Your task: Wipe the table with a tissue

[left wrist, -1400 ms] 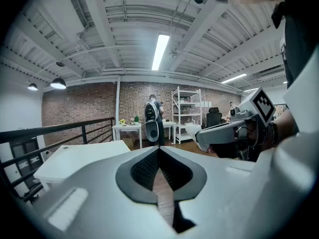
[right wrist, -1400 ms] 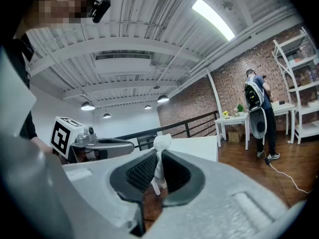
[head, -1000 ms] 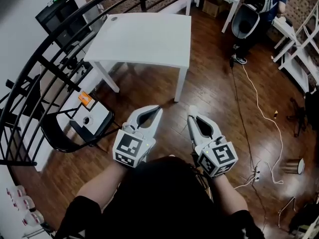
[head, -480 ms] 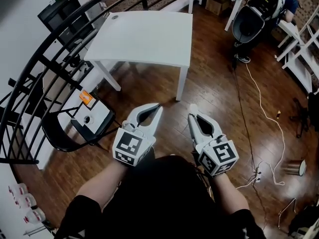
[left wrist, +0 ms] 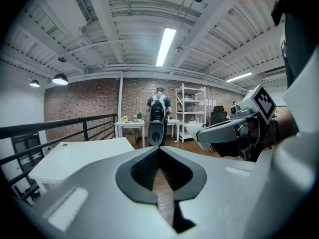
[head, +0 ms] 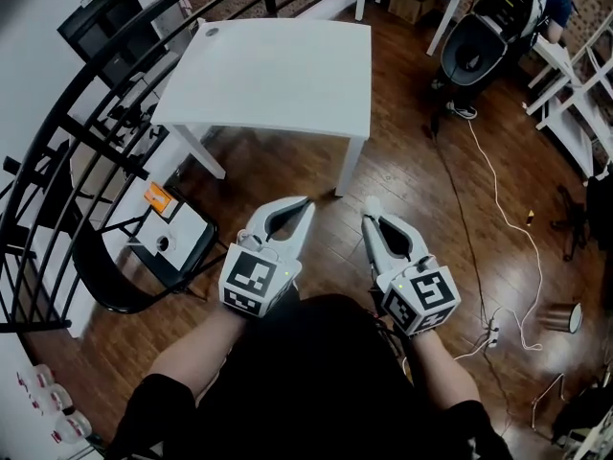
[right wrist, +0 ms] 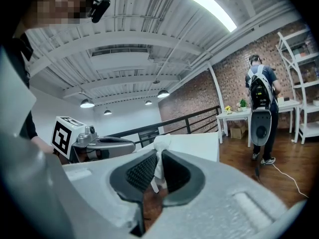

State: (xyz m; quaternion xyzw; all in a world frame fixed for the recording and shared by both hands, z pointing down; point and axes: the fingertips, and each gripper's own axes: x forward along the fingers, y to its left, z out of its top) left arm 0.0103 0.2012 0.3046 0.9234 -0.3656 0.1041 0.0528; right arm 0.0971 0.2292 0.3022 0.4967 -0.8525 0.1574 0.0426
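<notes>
The white table (head: 278, 65) stands ahead of me on the wooden floor, its top bare. My right gripper (head: 370, 215) is held in the air short of it, shut on a small white tissue (head: 371, 202) that sticks out past the fingertips. In the right gripper view the tissue (right wrist: 160, 153) hangs pinched between the dark pads, with the table (right wrist: 199, 142) behind it. My left gripper (head: 306, 204) floats beside the right one, shut with nothing in it; in the left gripper view its tips (left wrist: 159, 150) meet and the table (left wrist: 75, 156) lies to the left.
A black railing (head: 86, 113) curves along the left. A black chair (head: 144, 262) with small items on it stands at the lower left. A person with an office chair (head: 484, 32) is at the far right, near white shelving (head: 575, 94). A white cable (head: 498, 195) runs over the floor.
The view has shifted a little, so the table sits slightly nearer. Both grippers hold the same pose, and the right one still pinches the tissue.
</notes>
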